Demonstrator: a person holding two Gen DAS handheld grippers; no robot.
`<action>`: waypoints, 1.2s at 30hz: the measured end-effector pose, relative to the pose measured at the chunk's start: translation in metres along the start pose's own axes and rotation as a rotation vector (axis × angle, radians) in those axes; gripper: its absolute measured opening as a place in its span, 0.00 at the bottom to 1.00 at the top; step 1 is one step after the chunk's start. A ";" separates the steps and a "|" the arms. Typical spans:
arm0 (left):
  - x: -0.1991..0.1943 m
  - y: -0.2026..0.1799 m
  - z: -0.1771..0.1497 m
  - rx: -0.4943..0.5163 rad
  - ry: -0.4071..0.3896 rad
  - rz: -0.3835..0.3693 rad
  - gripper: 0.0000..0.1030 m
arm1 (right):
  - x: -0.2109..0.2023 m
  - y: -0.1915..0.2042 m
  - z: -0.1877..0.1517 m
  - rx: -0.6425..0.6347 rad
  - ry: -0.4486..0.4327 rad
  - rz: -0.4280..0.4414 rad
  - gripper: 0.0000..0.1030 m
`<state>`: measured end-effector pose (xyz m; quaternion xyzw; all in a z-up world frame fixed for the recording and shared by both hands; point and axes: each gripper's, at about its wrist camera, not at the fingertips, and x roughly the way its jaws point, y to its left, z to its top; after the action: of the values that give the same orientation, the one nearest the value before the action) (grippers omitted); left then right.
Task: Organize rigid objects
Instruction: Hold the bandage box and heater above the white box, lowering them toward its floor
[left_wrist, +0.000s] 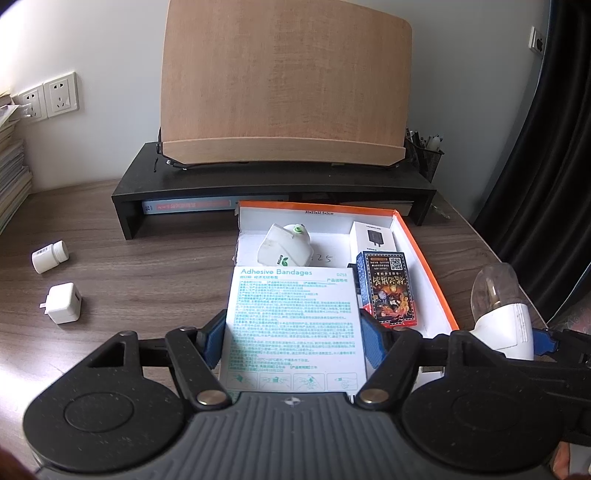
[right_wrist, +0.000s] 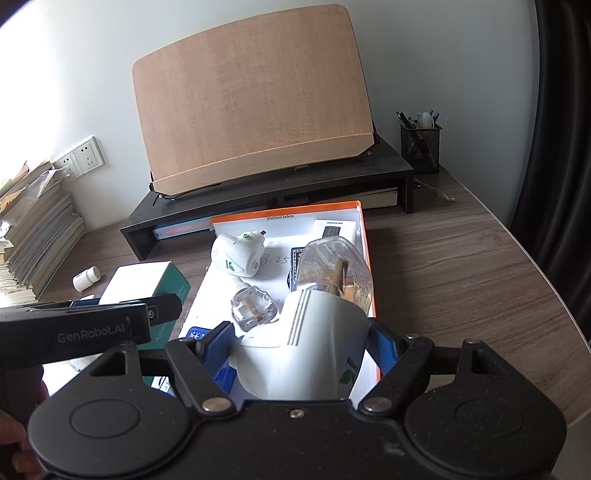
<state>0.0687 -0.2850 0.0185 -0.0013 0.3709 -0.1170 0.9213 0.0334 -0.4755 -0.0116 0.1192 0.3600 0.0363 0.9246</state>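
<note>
My left gripper (left_wrist: 293, 332) is shut on a white Adhesive Bandages box (left_wrist: 293, 325), held over the near left edge of the orange-rimmed white box (left_wrist: 439, 295). My right gripper (right_wrist: 301, 347) is shut on a white plug-in repellent heater with a clear bottle (right_wrist: 317, 332), held above the box (right_wrist: 364, 236). It also shows in the left wrist view (left_wrist: 502, 317). Inside the box lie another white plug-in heater (left_wrist: 284, 245), a card deck (left_wrist: 389, 288), a white charger box (left_wrist: 373, 236) and a clear refill bottle (right_wrist: 253, 306).
A white pill bottle (left_wrist: 50, 256) and a white charger cube (left_wrist: 62, 302) lie on the wooden desk at the left. A black monitor riser (left_wrist: 273, 184) with a wooden book stand (left_wrist: 284, 85) stands behind. Stacked books (right_wrist: 37, 229) are at the left, a pen holder (right_wrist: 421, 144) at the back right.
</note>
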 end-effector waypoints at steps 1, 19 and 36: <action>0.000 0.000 0.000 0.001 0.000 0.000 0.69 | 0.000 0.000 0.000 0.000 0.000 0.000 0.88; 0.002 -0.001 -0.001 0.005 0.003 -0.001 0.69 | 0.007 -0.002 -0.004 0.002 0.022 0.001 0.88; 0.004 -0.003 0.000 0.007 0.007 0.003 0.69 | 0.010 -0.008 0.006 0.008 0.006 -0.013 0.88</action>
<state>0.0714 -0.2889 0.0161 0.0029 0.3737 -0.1171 0.9201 0.0441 -0.4828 -0.0160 0.1206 0.3638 0.0292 0.9232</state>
